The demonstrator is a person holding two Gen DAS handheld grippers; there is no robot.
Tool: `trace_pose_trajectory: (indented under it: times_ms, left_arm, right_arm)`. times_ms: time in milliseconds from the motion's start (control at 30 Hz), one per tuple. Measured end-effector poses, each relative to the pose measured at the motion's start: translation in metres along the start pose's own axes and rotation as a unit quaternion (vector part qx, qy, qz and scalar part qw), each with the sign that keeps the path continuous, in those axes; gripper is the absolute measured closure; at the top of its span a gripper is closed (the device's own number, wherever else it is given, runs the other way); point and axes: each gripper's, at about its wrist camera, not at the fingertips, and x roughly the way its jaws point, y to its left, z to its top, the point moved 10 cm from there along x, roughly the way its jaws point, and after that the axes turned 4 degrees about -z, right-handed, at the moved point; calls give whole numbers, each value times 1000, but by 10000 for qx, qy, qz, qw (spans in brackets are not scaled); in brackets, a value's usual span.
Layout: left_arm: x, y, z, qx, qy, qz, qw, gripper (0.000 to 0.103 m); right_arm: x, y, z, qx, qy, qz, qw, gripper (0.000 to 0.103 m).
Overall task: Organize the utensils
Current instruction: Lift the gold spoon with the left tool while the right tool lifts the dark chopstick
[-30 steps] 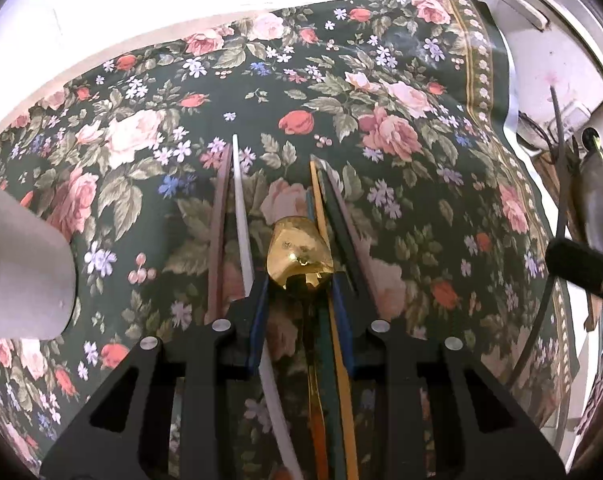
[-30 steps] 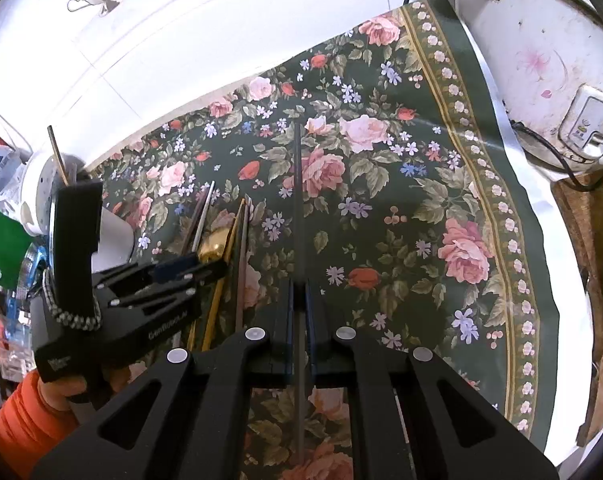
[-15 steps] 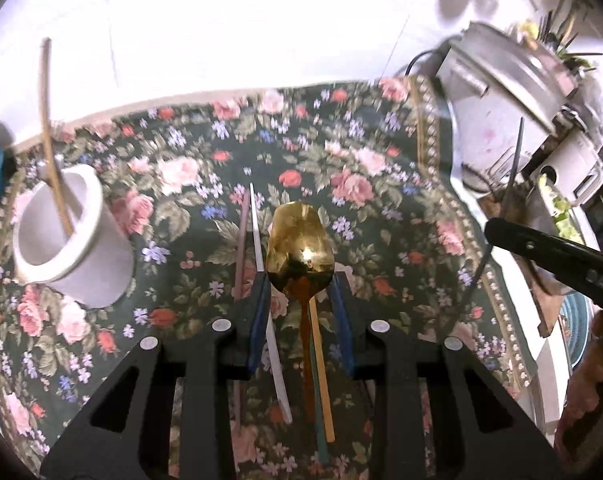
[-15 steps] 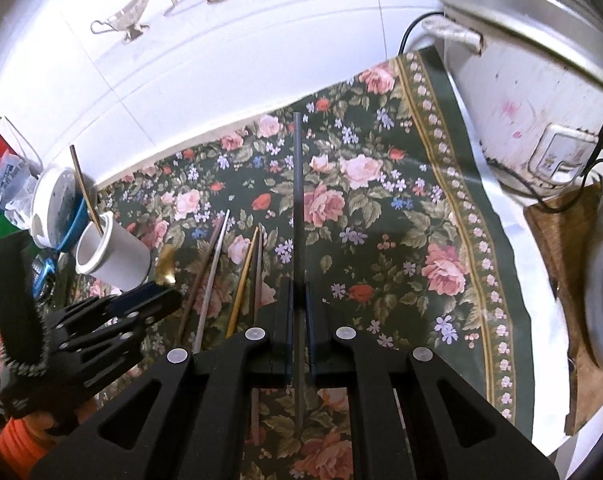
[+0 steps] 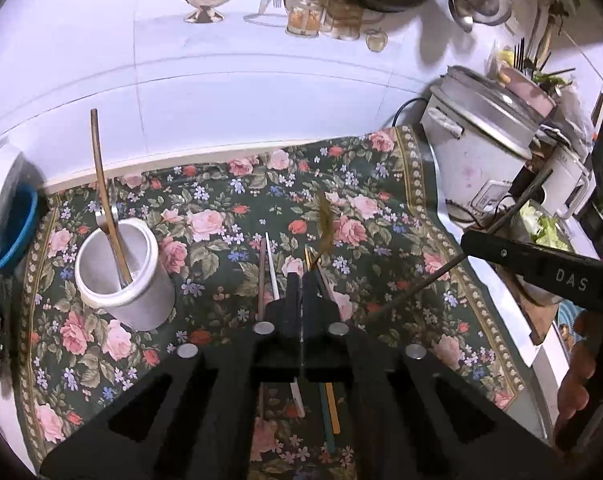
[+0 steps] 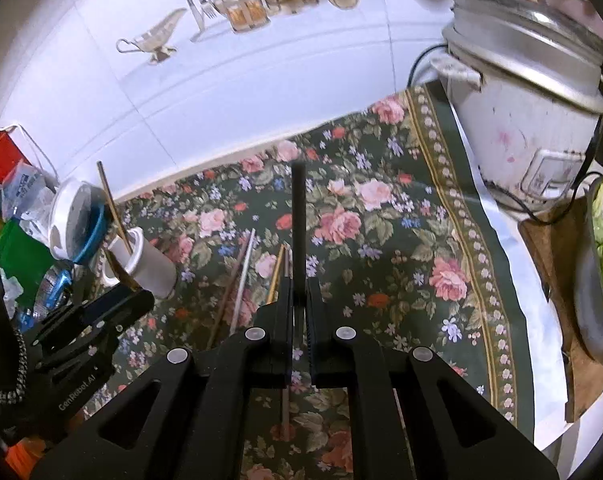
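Observation:
My left gripper [image 5: 302,280] is shut on a gold spoon [image 5: 325,220], seen edge-on and held above the floral cloth [image 5: 381,208]. My right gripper [image 6: 299,284] is shut on a dark chopstick [image 6: 298,216] that points away from me. A white utensil holder [image 5: 121,276] stands at the left of the cloth with a gold utensil and a fork in it; it also shows in the right wrist view [image 6: 141,260]. Several chopsticks [image 5: 269,268] lie on the cloth below my left gripper, and show in the right wrist view [image 6: 243,276] too.
A white rice cooker [image 5: 485,160] stands at the cloth's right edge, with a cord and a wooden board beside it. A white and blue container [image 5: 9,216] is left of the holder. A tiled wall with a shelf of glassware runs behind.
My left gripper has risen with the gold spoon and closed tight on it; the spoon now shows edge-on. My right gripper has also lifted, still holding the dark chopstick.

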Motion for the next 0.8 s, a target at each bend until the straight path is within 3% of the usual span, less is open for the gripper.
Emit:
trace_pose_trajectory:
  times_ms: [133,267,333,433,633,800]
  left_arm:
    - [-13,3,11,37,-208,-11,9998,103]
    - [-13,11,10,-10,-162,-22,9999,103]
    - [-5,18,5,-72,-16,-14,10000,102]
    - [14,26,-5,-119,347,5,9993,90]
    - [63,21,-18,-159,961,-211,9950,88]
    - [116,1,-1,6,1266,-397,9912,64]
  right_arm:
    - [-5,10,8,-43,-118,60,9999,98]
    - [-8,17,13,-70,-191,90,9998,98]
    - [-7,18,13,-49,-193,92,9998,98]
    - [-6,13,12,-15,-164,54,9999,98]
    - [-3,-4,12,113,-107,-58,9999,98]
    - [-3,-26,17,238,-102,-137,9996,98]
